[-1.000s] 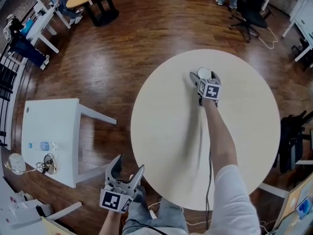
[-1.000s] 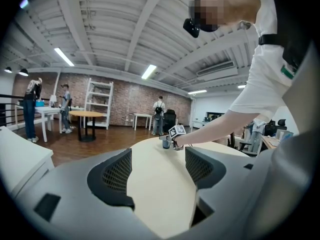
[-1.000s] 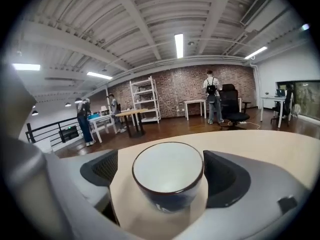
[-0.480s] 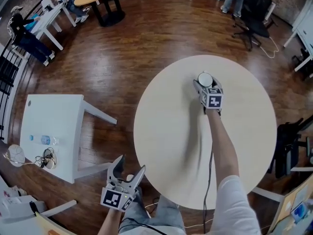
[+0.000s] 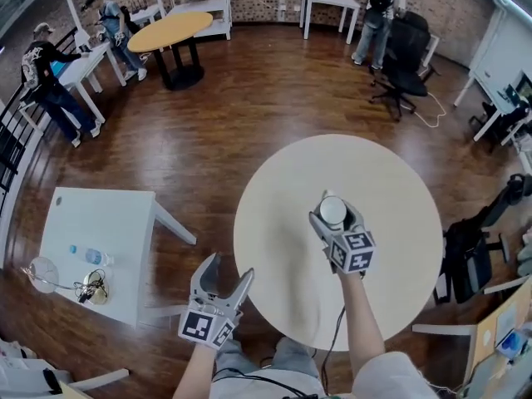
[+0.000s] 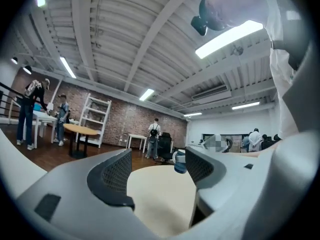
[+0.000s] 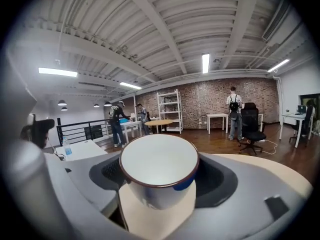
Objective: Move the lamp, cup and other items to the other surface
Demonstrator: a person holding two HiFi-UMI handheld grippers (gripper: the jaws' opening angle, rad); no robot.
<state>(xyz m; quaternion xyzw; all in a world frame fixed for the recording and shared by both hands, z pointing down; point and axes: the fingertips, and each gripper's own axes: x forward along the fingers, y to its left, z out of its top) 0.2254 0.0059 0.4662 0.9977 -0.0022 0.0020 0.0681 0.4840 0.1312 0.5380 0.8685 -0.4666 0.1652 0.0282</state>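
Note:
A white cup point(image 7: 159, 166) with a dark rim and a blue patch sits between the pads of my right gripper point(image 7: 159, 180), which is shut on it. In the head view the cup point(image 5: 332, 209) hangs in that gripper point(image 5: 333, 216) above the round cream table point(image 5: 274, 214), near its middle. My left gripper point(image 5: 224, 272) stands open and empty low at the table's near left edge. From the left gripper view the cup point(image 6: 179, 161) shows past the gripper's point(image 6: 157, 171) right pad. A white square table point(image 5: 108, 223) at the left holds a water bottle point(image 5: 88, 256), a round pale lamp point(image 5: 41, 274) and a coiled cable point(image 5: 91, 288).
Wooden floor lies between the two tables. A black bag and chair point(image 5: 474, 248) stand to the right of the round table. Farther off are a yellow round table point(image 5: 170, 30), an office chair point(image 5: 403, 65) and people standing at the back.
My right gripper has lifted the cup off the round table's far part and drawn it back toward me. The head view has tilted up. My left gripper has barely moved.

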